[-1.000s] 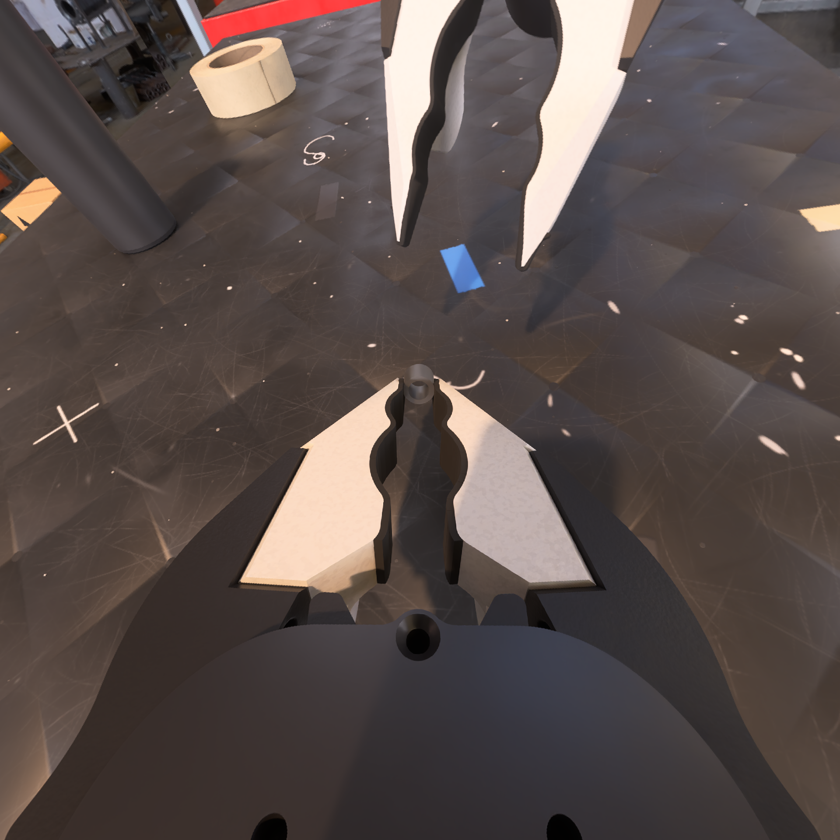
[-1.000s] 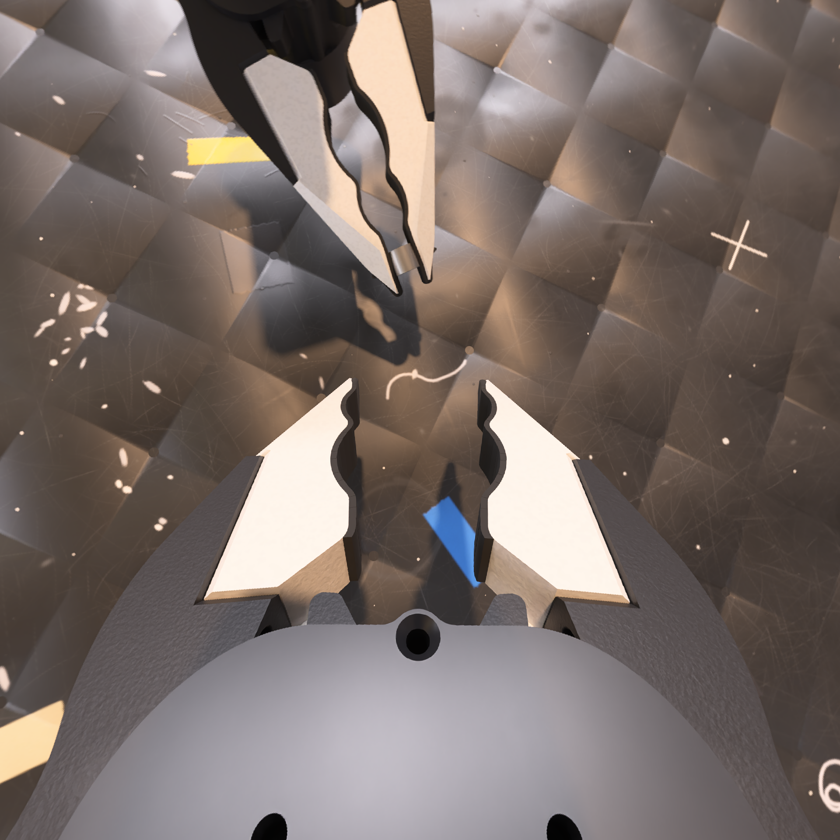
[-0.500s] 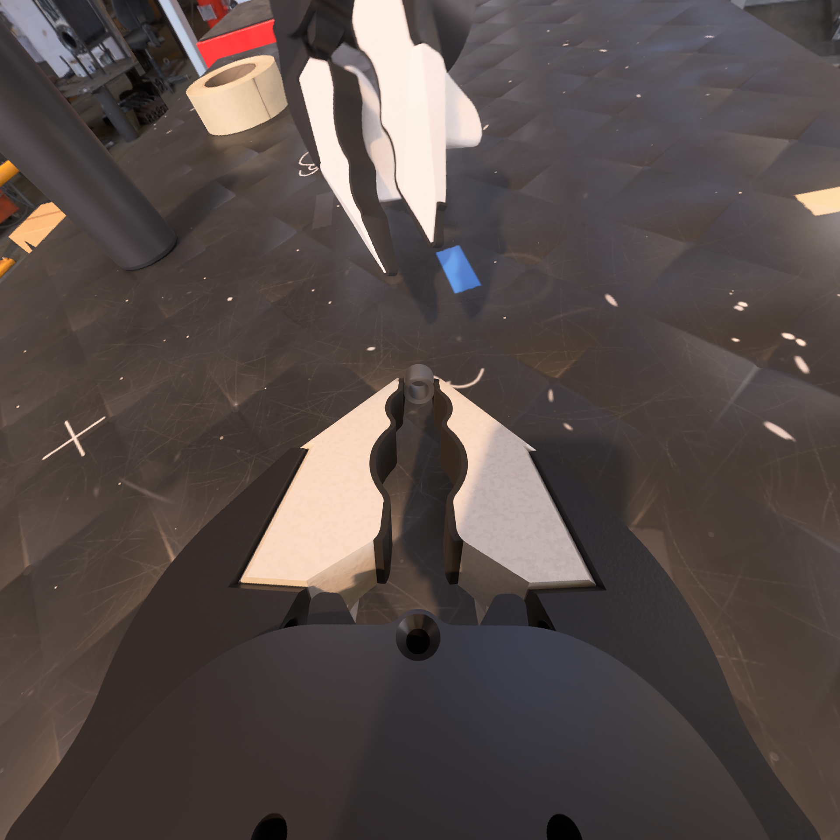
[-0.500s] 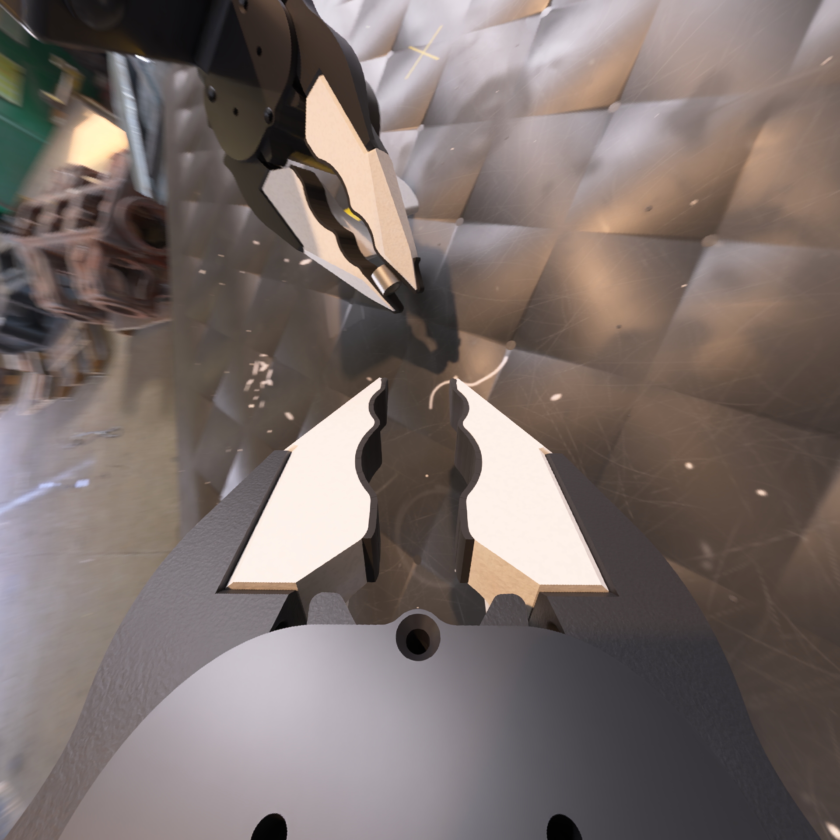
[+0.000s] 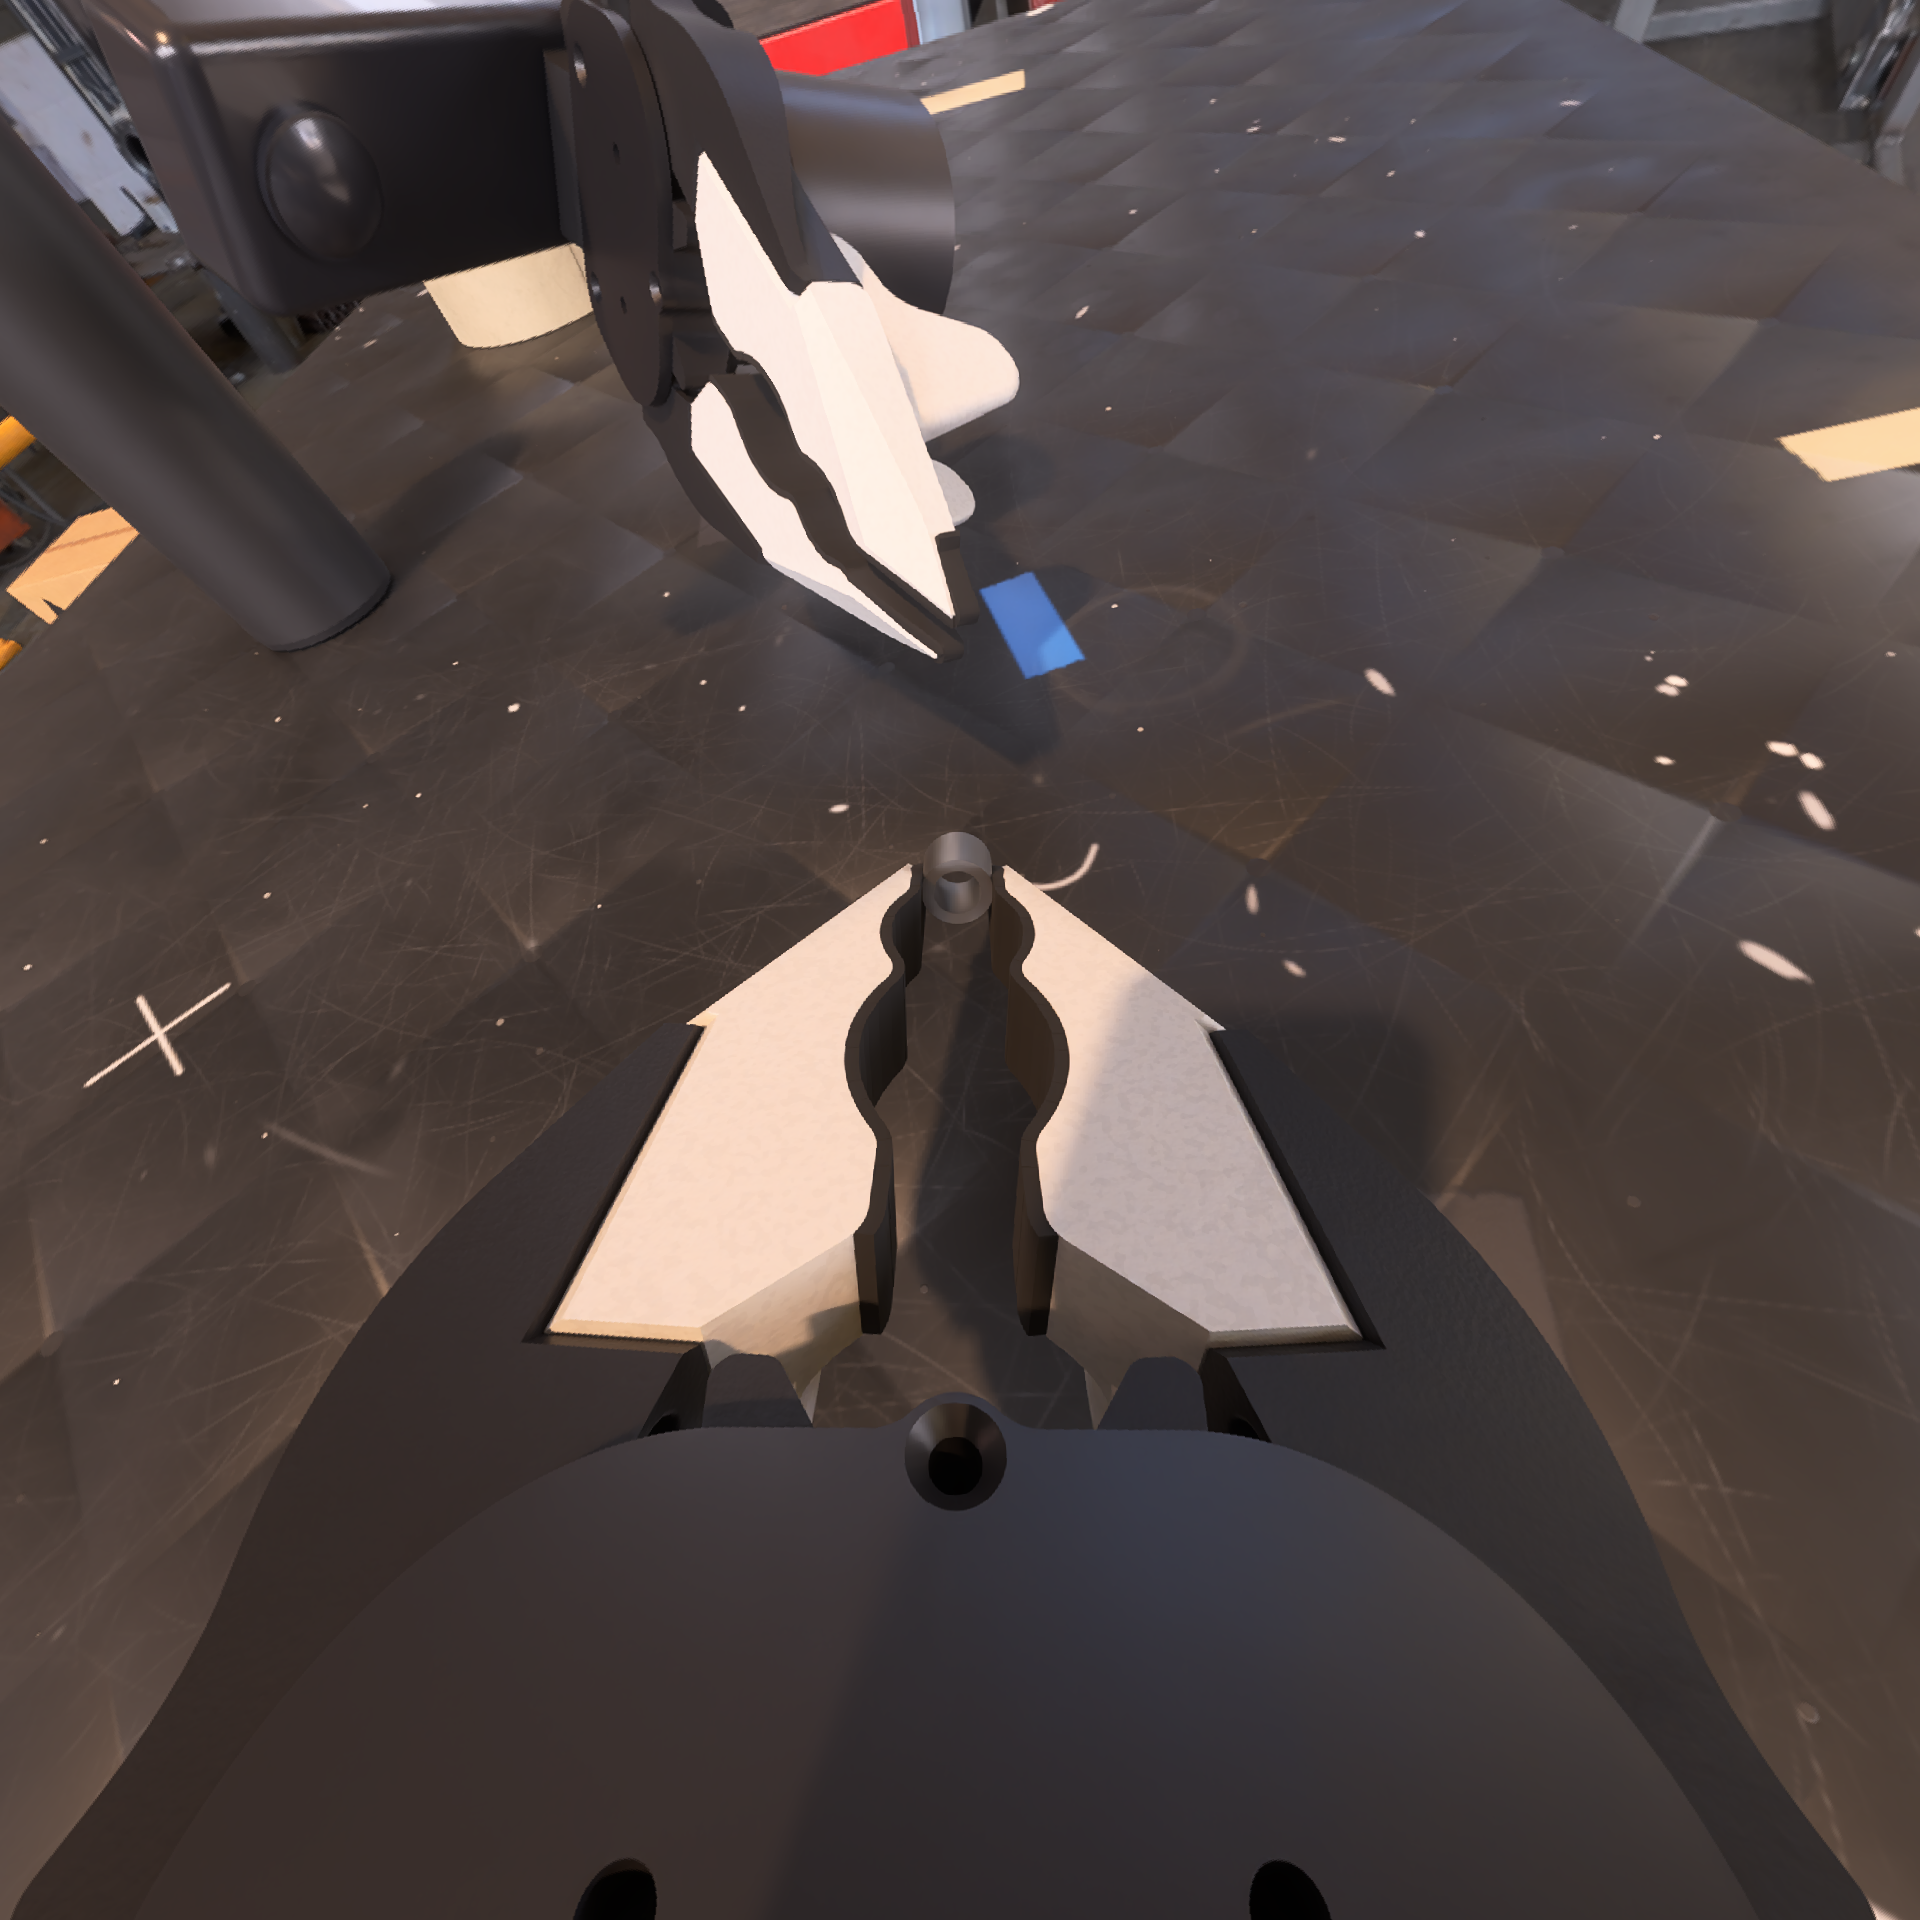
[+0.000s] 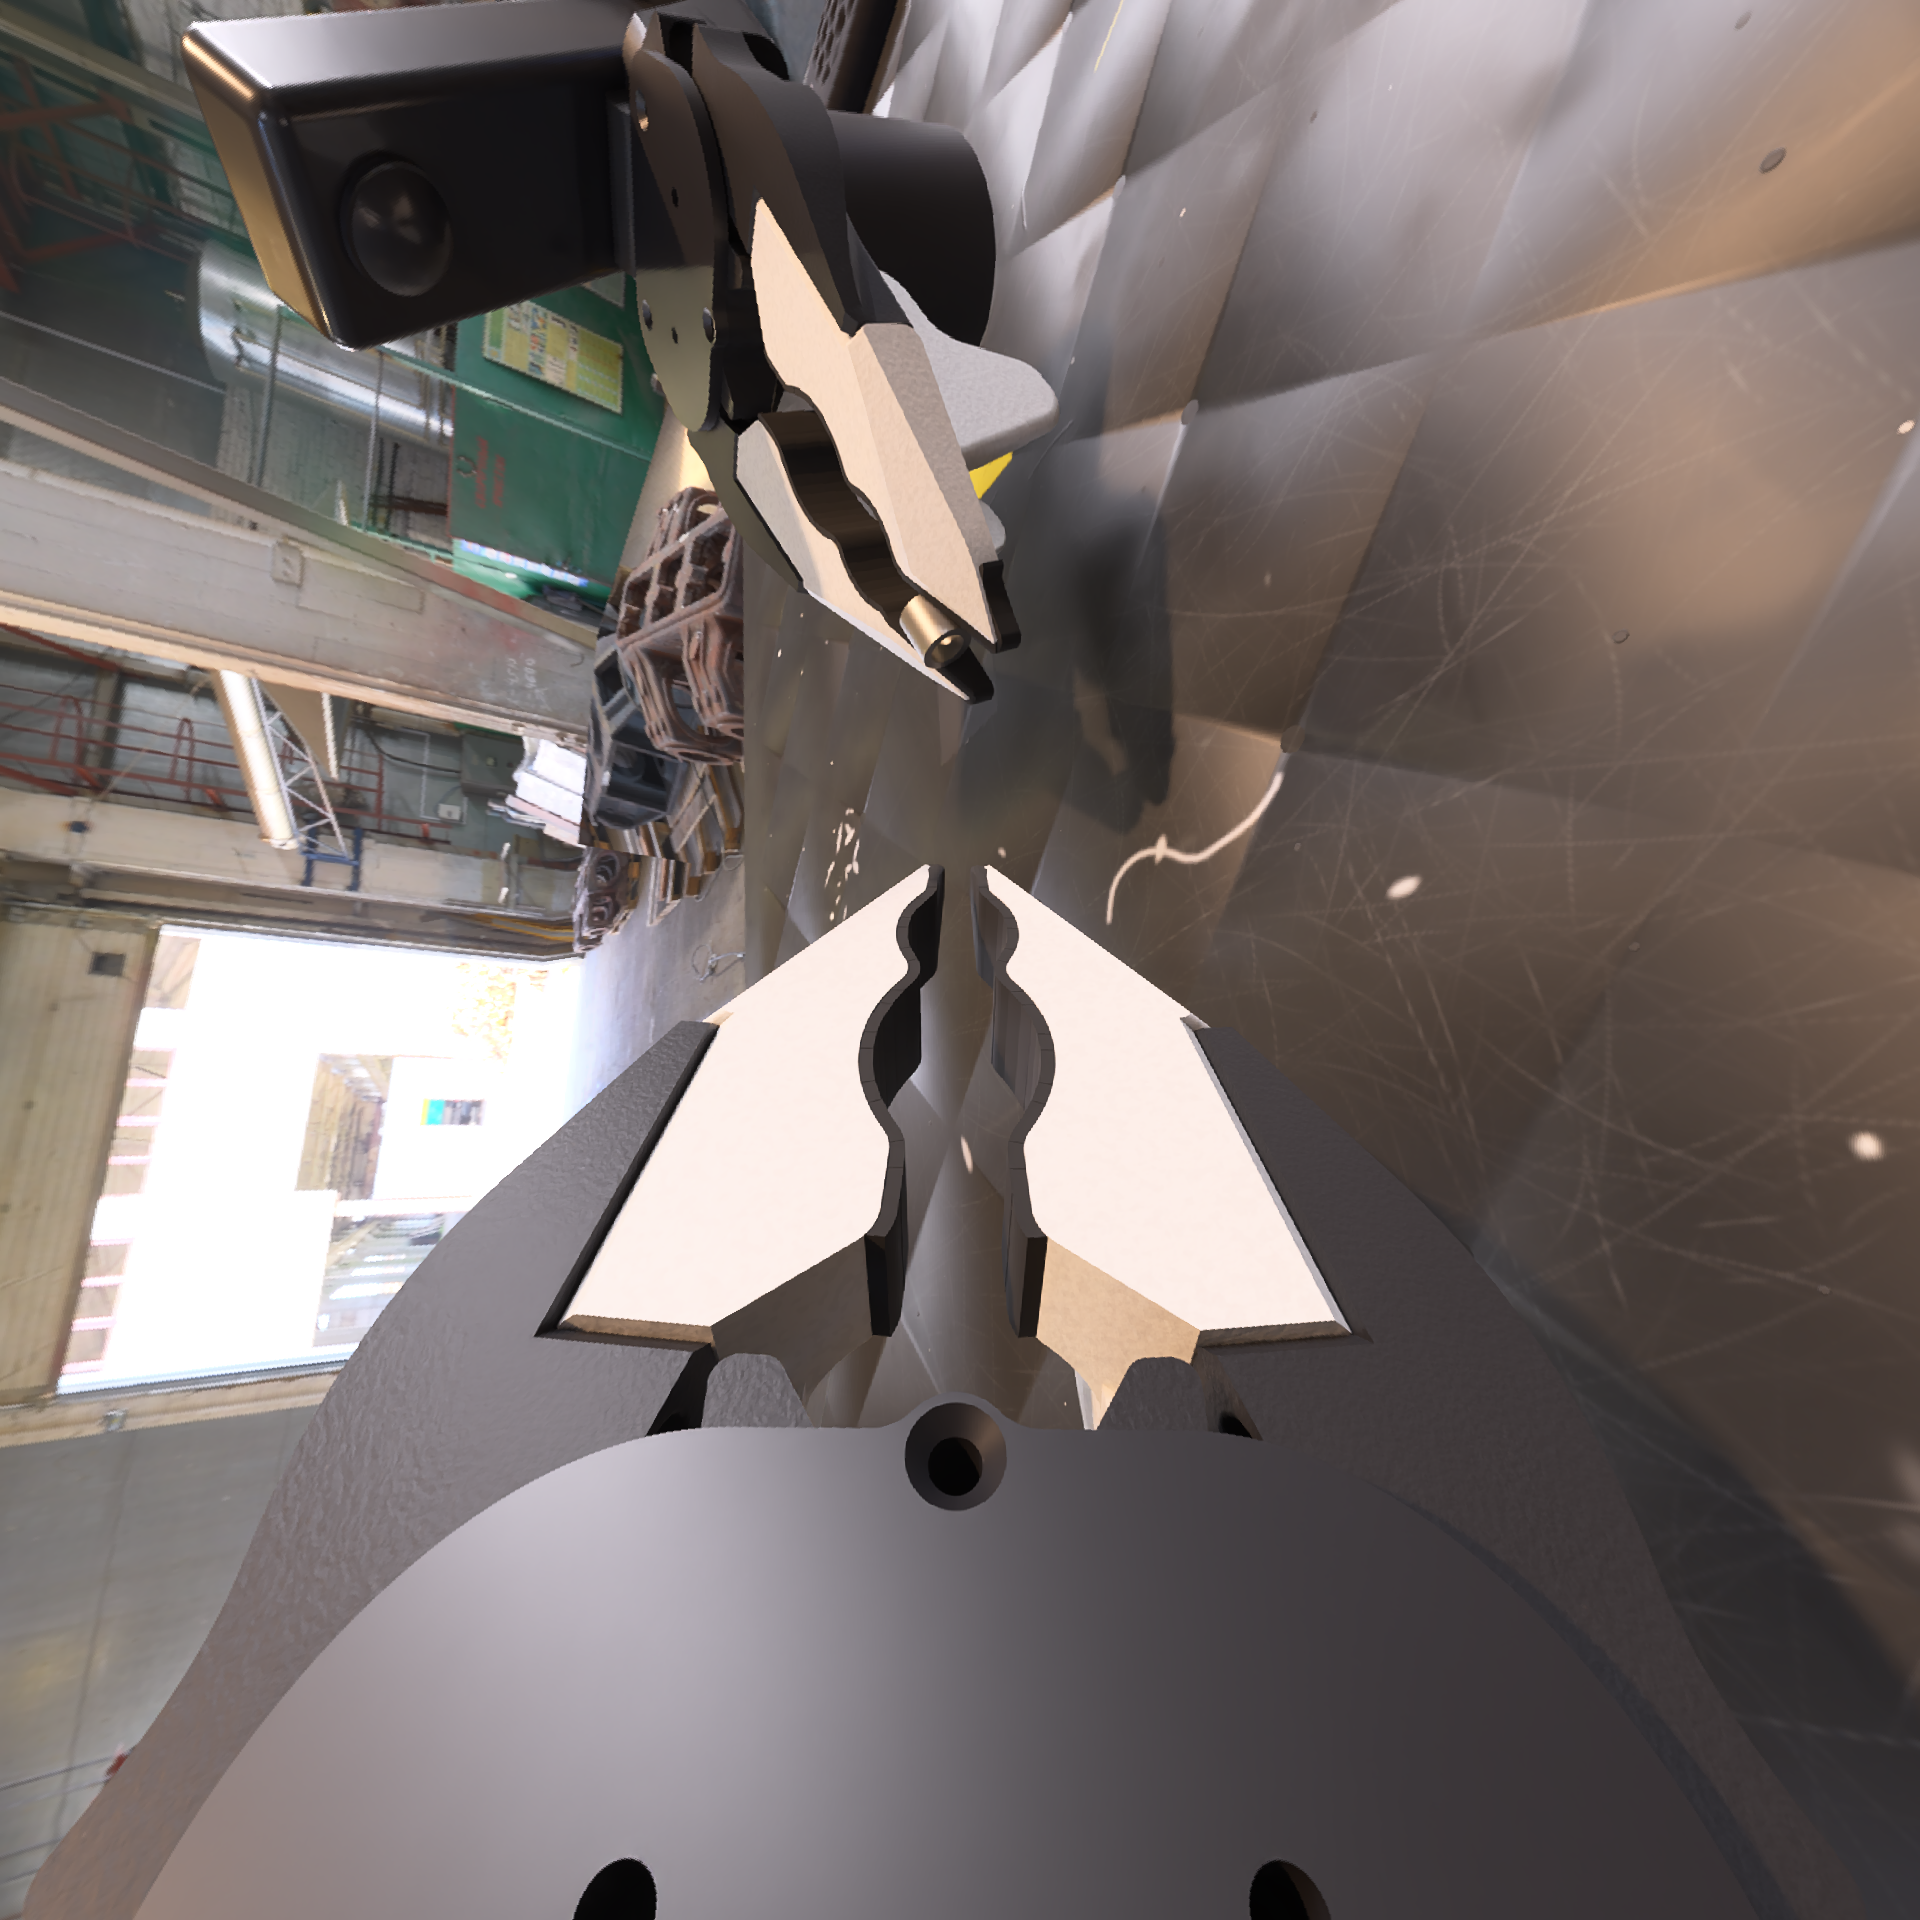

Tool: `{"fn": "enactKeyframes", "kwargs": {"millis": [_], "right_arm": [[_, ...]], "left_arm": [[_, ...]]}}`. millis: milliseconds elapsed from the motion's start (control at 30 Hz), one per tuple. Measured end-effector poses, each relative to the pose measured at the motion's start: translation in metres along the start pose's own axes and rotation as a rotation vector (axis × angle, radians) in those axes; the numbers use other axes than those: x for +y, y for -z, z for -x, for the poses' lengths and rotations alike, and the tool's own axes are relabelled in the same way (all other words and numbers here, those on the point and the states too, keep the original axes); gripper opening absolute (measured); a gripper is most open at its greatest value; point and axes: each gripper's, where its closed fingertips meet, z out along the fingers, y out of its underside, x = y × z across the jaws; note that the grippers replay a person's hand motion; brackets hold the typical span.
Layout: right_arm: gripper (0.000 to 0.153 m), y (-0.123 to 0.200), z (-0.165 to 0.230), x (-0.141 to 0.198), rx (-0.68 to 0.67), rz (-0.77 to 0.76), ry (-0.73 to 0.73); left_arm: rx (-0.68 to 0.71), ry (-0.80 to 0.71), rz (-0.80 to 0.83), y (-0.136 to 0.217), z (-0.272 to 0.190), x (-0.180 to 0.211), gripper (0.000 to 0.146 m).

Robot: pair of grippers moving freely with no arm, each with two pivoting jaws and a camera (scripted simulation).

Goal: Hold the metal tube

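Observation:
My left gripper [image 5: 958, 906] is shut on a short grey metal tube [image 5: 958, 885], pinched at the very fingertips with its open end facing the camera, held above the dark scratched metal table [image 5: 520, 831]. In the right wrist view the left gripper [image 6: 975, 652] shows ahead with the tube [image 6: 928, 632] between its tips. My right gripper [image 6: 958, 883] is rolled on its side, its fingertips almost touching with nothing between them. It also shows in the left wrist view [image 5: 943, 636], beyond the tube and apart from it.
A blue tape patch [image 5: 1031, 623] lies on the table beyond the tube. A thick dark pillar [image 5: 208, 436] stands at the left. A cream tape roll [image 5: 499, 301] sits behind the right gripper. Tan tape strips [image 5: 1860, 457] lie at the right.
The right gripper has rolled onto its side, closed its fingers from wide open to nearly touching, and shifted left. The left gripper has stayed still, holding the tube.

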Motion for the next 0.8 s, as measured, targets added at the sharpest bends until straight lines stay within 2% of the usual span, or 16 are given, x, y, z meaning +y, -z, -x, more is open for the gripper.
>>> {"fn": "enactKeyframes", "kwargs": {"millis": [133,300,433,500,700,800], "right_arm": [[0.004,-0.001,-0.002,0.000,-0.008,-0.002,0.002],[0.003,-0.001,-0.004,-0.003,0.052,0.004,0.043],[0.005,-0.002,-0.008,-0.003,0.141,0.036,0.072],[0.015,0.001,-0.013,-0.002,0.231,0.066,0.106],[0.033,0.003,0.003,-0.013,0.504,0.089,0.431],[0.041,-0.003,0.021,-0.012,0.581,0.087,0.612]], "left_arm": [[0.003,0.015,-0.005,0.000,0.001,0.000,0.011],[0.003,0.029,-0.007,-0.001,0.001,0.000,0.011],[0.002,0.030,-0.008,-0.001,0.001,0.000,0.011],[0.004,0.031,-0.008,-0.001,0.001,0.000,0.011],[0.003,0.031,-0.009,-0.001,0.001,0.000,0.011],[0.002,0.033,-0.009,-0.001,0.001,0.000,0.011]]}}
